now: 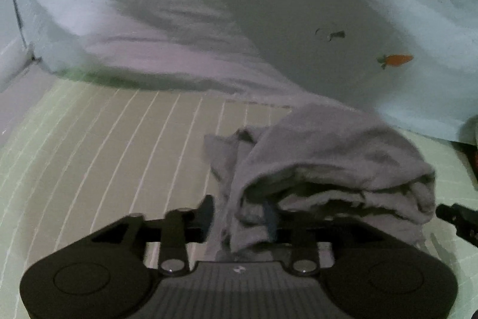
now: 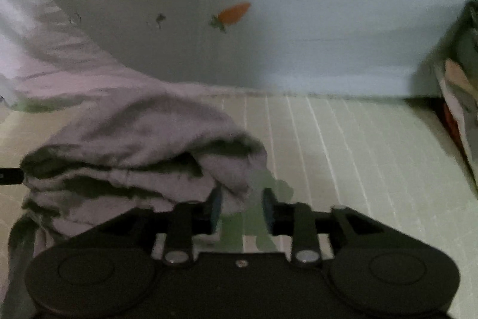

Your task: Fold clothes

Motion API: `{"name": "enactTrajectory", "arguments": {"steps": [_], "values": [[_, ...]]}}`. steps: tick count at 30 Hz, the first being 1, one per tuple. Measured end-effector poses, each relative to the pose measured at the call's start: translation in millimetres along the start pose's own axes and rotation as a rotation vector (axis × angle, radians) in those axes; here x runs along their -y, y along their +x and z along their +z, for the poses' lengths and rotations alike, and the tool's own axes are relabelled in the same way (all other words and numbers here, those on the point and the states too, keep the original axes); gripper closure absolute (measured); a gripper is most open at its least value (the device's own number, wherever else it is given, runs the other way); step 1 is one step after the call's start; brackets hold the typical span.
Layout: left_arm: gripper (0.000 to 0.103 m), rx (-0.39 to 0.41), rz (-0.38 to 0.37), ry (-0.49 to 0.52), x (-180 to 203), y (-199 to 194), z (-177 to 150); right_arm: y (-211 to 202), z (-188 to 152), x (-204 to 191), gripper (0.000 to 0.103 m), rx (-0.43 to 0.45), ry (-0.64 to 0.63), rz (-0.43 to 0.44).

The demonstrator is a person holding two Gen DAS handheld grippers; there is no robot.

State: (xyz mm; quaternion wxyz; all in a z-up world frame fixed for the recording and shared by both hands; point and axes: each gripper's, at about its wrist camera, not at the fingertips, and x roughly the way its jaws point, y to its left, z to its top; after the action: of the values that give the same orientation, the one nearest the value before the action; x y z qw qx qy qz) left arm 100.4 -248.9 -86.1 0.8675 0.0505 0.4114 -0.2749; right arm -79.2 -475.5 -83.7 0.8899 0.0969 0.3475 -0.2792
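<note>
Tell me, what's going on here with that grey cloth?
A person is folding clothes with a handheld gripper in each hand. The left gripper has a bunched grey garment between its fingers, apparently gripped. The right gripper is open at the garment's other end, cloth hanging into its gap. The garment lies crumpled on a pale green gridded mat.

both wrist views low, close, facing the grey garment (image 1: pixel 322 157) (image 2: pixel 134 145), shared

Both the left gripper (image 1: pixel 242 217) and right gripper (image 2: pixel 242 213) are matte black, with round side housings, silver pivot screws at 6 o'clock, and blue-padded fingers (image 2: pixel 215 207).
</note>
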Motion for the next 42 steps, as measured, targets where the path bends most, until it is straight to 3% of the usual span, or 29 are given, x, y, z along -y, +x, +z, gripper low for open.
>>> {"name": "enactTrajectory", "arguments": {"steps": [1, 4, 8, 9, 11, 12, 13, 16, 22, 24, 29, 30, 32, 33, 34, 36, 39, 40, 42], "values": [[0.048, 0.005, -0.01, 0.009, 2, 2, 2, 1, 3, 0, 0.059, 0.009, -0.006, -0.003], [0.044, -0.001, -0.033, 0.04, 7, 8, 6, 5, 12, 0, 0.041, 0.021, -0.035, -0.016], [0.045, -0.029, -0.049, 0.044, 8, 25, 10, 25, 20, 0, 0.037, 0.013, -0.055, -0.033], [0.047, -0.036, -0.049, 0.041, 8, 29, 10, 30, 21, 0, 0.038, 0.011, -0.059, -0.037], [0.061, -0.035, -0.056, 0.034, 6, 35, 11, 37, 25, 2, 0.066, 0.016, -0.061, -0.033], [0.081, -0.028, -0.059, 0.03, 5, 36, 11, 40, 27, 2, 0.095, 0.014, -0.055, -0.027], [0.089, -0.023, -0.046, 0.023, 3, 35, 12, 38, 29, 3, 0.103, 0.027, -0.048, -0.036], [0.092, 0.029, -0.019, 0.006, -3, 21, 13, 24, 32, 6, 0.103, 0.082, -0.026, -0.073], [0.092, 0.128, -0.026, 0.022, -8, -35, 0, -13, -3, 21, 0.103, 0.027, 0.059, -0.054], [0.091, 0.119, -0.031, 0.016, -6, -42, -11, -25, -15, 26, 0.103, 0.007, 0.088, -0.046], [0.088, 0.035, 0.037, 0.018, -5, -50, -36, -56, -46, 38, 0.102, -0.044, 0.16, -0.027], [0.082, 0.026, 0.049, 0.014, -7, -54, -41, -62, -52, 41, 0.101, -0.054, 0.175, -0.023], [0.066, 0.011, 0.056, -0.007, -13, -64, -49, -68, -64, 40, 0.097, -0.08, 0.174, -0.017], [0.054, 0.006, 0.062, -0.016, -16, -68, -54, -72, -70, 39, 0.09, -0.093, 0.171, -0.014], [0.043, -0.003, 0.07, -0.018, -18, -73, -59, -75, -77, 38, 0.078, -0.107, 0.169, -0.011], [0.032, -0.029, 0.087, -0.021, -23, -79, -71, -81, -89, 37, 0.06, -0.133, 0.165, -0.005], [0.027, -0.083, 0.102, -0.035, -32, -87, -94, -90, -107, 34, 0.027, -0.173, 0.158, 0.003], [0.026, -0.106, 0.106, -0.037, -35, -89, -103, -93, -113, 34, 0.02, -0.186, 0.156, 0.006], [0.025, -0.149, 0.115, -0.037, -39, -93, -121, -99, -125, 32, 0.019, -0.213, 0.151, 0.012]]}}
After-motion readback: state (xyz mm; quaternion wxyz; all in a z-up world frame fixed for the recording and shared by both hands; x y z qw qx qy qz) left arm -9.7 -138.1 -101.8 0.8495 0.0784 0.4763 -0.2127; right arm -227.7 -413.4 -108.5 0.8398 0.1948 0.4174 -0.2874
